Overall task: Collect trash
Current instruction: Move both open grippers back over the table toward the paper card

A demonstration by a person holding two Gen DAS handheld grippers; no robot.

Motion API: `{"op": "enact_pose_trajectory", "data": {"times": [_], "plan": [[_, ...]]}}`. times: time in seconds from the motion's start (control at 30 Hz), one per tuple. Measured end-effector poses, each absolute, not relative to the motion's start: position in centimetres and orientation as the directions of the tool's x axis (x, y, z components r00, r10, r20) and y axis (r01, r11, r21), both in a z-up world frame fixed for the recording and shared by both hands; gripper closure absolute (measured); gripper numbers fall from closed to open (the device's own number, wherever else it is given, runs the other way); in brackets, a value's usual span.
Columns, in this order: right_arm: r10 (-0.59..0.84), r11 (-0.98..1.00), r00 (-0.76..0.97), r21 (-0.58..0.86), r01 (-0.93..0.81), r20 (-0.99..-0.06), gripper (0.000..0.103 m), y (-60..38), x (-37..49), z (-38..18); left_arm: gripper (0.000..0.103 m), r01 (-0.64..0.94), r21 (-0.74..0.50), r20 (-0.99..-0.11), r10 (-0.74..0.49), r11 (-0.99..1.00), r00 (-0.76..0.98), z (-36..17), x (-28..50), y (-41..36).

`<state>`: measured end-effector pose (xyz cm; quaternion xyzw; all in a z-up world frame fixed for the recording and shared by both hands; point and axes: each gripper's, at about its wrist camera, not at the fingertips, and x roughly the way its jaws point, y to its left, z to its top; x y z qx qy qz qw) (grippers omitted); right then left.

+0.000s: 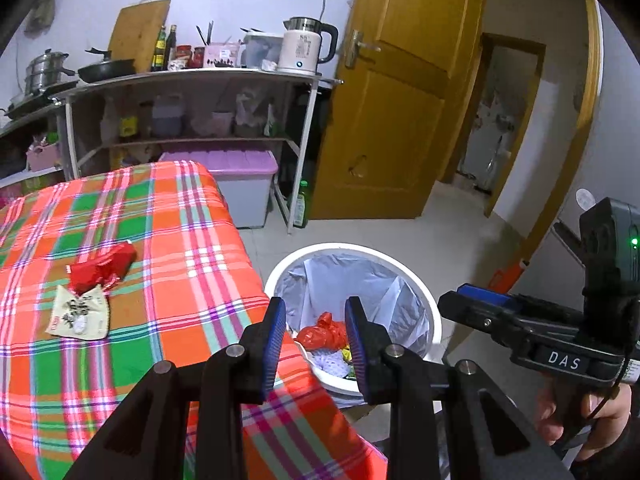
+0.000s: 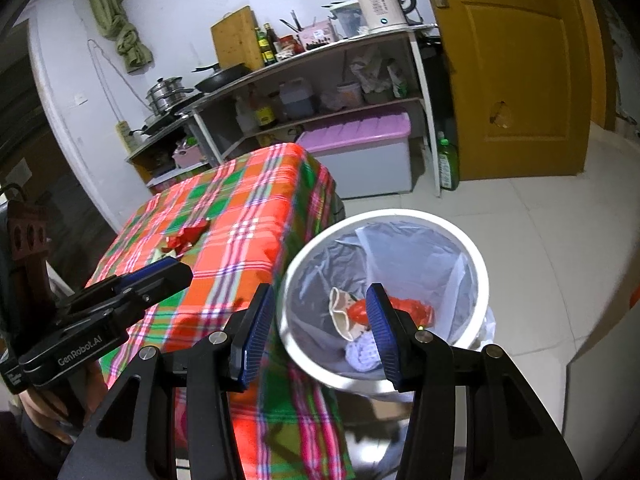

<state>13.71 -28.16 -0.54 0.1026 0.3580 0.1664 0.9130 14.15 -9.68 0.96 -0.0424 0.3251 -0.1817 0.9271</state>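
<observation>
Trash lies in two places: two pieces on the plaid tablecloth and several down in the white bin. Nearest, the left gripper and right gripper both hang with jaws apart, holding nothing, over the table edge and bin mouth. Inside the bin's clear liner sit a red bag, a beige wrapper and pale crumpled paper. On the cloth, a cream packet touches a crumpled red wrapper. Beyond stand a purple-lidded storage box, shelves with one kettle, and a wooden door.
</observation>
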Motion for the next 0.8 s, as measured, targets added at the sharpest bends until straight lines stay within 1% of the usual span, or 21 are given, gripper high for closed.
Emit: {"op": "enact_pose_trajectory", "data": {"times": [0.4, 0.8], "plan": [[0.416, 0.909, 0.673, 0.29, -0.299, -0.611, 0.054, -25.3, 12.9, 0.2, 0.073, 0.25, -0.194, -0.575, -0.316, 0.949, 0.755, 1.4, 12.5, -6.5], [0.461, 0.886, 0.639, 0.282, -0.367, -0.615, 0.054, -22.0, 12.6, 0.2, 0.073, 0.16, -0.205, -0.576, -0.251, 0.966, 0.778, 0.8, 11.1, -2.1]]}}
